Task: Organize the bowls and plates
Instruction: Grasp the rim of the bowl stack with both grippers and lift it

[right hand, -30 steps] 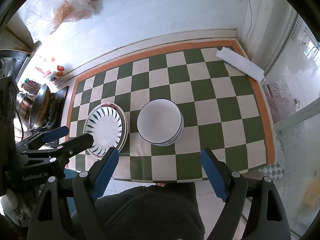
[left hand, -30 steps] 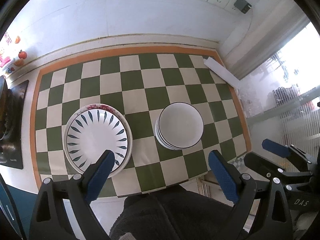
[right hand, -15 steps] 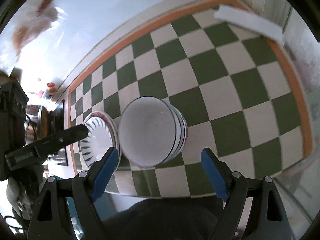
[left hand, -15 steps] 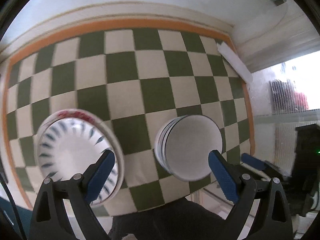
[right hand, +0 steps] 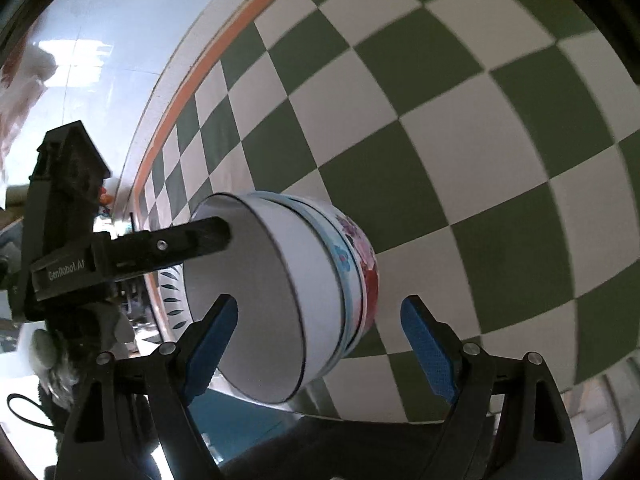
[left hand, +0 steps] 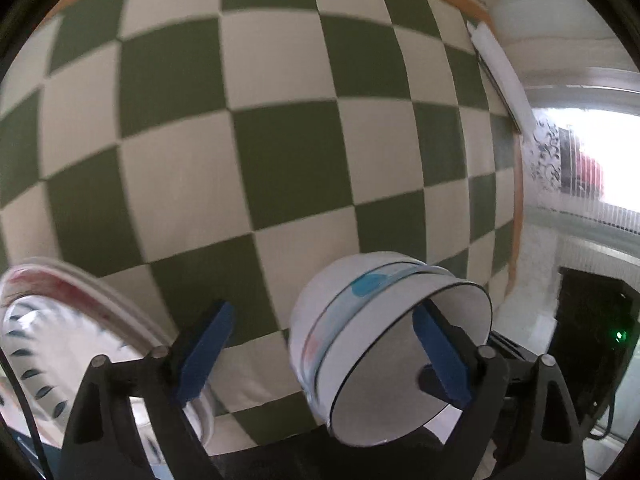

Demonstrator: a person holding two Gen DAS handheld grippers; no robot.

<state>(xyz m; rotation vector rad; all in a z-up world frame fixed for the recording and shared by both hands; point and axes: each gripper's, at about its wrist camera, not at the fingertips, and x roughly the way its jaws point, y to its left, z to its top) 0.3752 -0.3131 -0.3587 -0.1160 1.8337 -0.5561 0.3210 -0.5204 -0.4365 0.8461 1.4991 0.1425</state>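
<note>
bowls point(left hand: 384, 344) | stacked | rim between closing left jaws, ungripped

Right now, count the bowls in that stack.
3 visible: plain white top bowl, blue-patterned one under it, red-flowered bottom bowl on the checkered cloth. More may be nested unseen.

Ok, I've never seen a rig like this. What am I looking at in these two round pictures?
There is no robot arm: a person holds a two-fingered gripper in each hand, and a wide-angle camera on each looks along its blue-padded fingers. One picture is from the left gripper, the other from the right gripper. On the green-and-white checked cloth sit a stack of bowls and, beside it, a stack of plates. Each gripper seems to have one finger inside the top bowl and one outside the stack. The left jaws are closing, the right jaws are open, and nothing is gripped yet.
</note>
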